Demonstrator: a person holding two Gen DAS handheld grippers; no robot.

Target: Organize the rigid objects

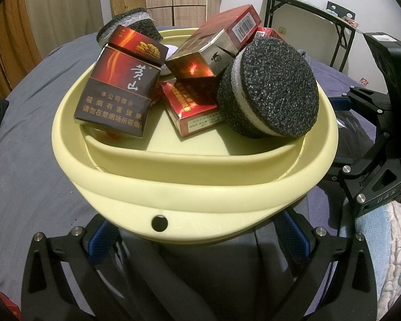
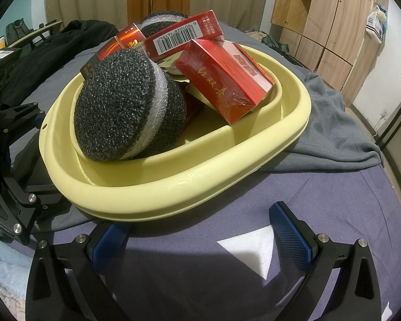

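A pale yellow basin (image 1: 189, 187) is sitting on a bed (image 2: 294, 200) covered in a bluish-grey sheet, and it is already carrying the rigid things: a dark brown cigarette pack (image 1: 117, 91) leaning upright against the left wall, a silver-and-red pack (image 1: 214, 48) lying tilted across the pile, a red pack (image 2: 227, 80) propped on the far right rim, and a black foam disc (image 1: 270, 88) with a white band standing on edge at the near right. A second foam disc (image 1: 131, 24) is peeking out at the far left, behind the packs.

The left tongs (image 1: 197, 232) are standing wide apart, straddling the basin's near edge where the small hole is; whether the pads are touching the wall is hidden under the rim. The right tongs (image 2: 197, 230) are also apart, gripping nothing, the left blue pad (image 2: 109, 238) tucked just beneath the rim and the other pad (image 2: 291, 227) hanging over bare sheet.

Judging by this, the gathering is mostly finished, and both tongs are bracketing the basin from adjacent sides, probably to steady or shift it. The leaning packs look likely to topple if it is jolted.
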